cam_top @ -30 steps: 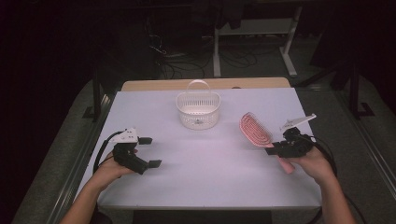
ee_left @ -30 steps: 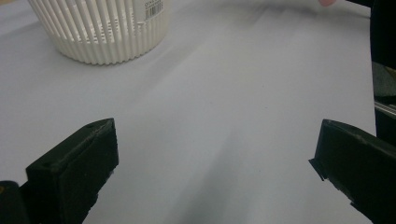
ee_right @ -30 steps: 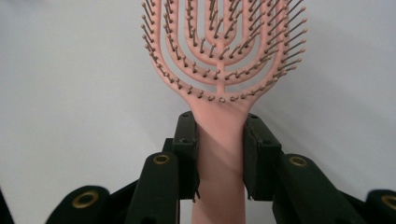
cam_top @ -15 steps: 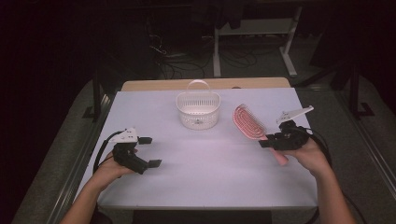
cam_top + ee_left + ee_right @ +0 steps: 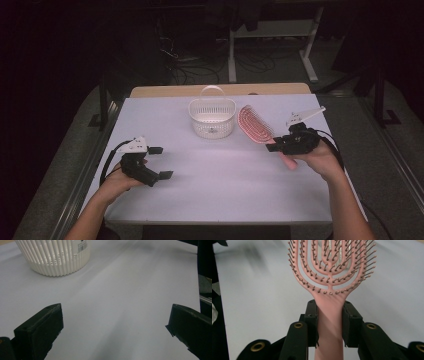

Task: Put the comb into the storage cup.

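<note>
Right gripper point(image 5: 272, 147) clamped on pink hairbrush point(image 5: 254, 125) handle, bristle head aimed toward white basket point(image 5: 212, 118) just beside it; left gripper point(image 5: 159, 162) jaws apart, idle, farther off.

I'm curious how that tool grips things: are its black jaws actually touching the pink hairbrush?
Touching. In the right gripper view, the right gripper has both jaws pressed flat against the pink hairbrush handle, with no gap on either side.

Black left gripper point(image 5: 159, 163) and right gripper point(image 5: 272, 146), blocky black fingers point(image 5: 40, 332), grey three-cornered top plates, black trailing cables, brass-ringed screw holes
</note>
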Demonstrator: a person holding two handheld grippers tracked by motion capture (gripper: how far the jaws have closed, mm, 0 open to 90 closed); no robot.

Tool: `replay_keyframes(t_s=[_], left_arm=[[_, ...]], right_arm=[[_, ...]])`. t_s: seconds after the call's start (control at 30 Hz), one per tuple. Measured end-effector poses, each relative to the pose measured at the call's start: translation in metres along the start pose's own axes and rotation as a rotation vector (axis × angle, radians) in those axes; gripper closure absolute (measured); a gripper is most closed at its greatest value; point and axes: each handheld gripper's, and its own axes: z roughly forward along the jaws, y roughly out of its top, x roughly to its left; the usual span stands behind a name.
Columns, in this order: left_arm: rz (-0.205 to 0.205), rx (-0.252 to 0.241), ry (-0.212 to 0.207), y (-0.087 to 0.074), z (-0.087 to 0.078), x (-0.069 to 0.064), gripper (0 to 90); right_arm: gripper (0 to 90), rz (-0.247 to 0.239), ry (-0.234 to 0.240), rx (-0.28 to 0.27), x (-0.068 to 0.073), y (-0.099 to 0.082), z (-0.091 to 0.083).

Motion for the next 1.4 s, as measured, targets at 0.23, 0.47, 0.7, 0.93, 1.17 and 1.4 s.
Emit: replay_keyframes(t_s=[0.23,0.47,0.7,0.93,1.17,1.4], left_arm=[[0.0,-0.001,-0.002,0.0,0.0,0.0,0.0],[-0.004,-0.012,-0.01,0.003,0.001,-0.001,0.0],[0.009,-0.024,-0.015,0.01,0.0,0.0,0.0],[0.024,-0.048,-0.029,0.028,-0.001,0.002,0.0],[0.044,-0.081,-0.052,0.045,0.002,0.006,0.0],[0.06,-0.112,-0.075,0.06,0.009,0.008,0.0]], right_arm=[[68.8,-0.032,0.03,-0.021,0.005,0.013,0.007],[68.8,-0.063,0.076,-0.043,0.01,0.025,0.016],[68.8,-0.091,0.113,-0.056,0.014,0.037,0.025],[68.8,-0.118,0.145,-0.071,0.016,0.05,0.034],[68.8,-0.123,0.162,-0.089,0.015,0.054,0.035],[68.8,-0.142,0.186,-0.117,0.015,0.054,0.036]])
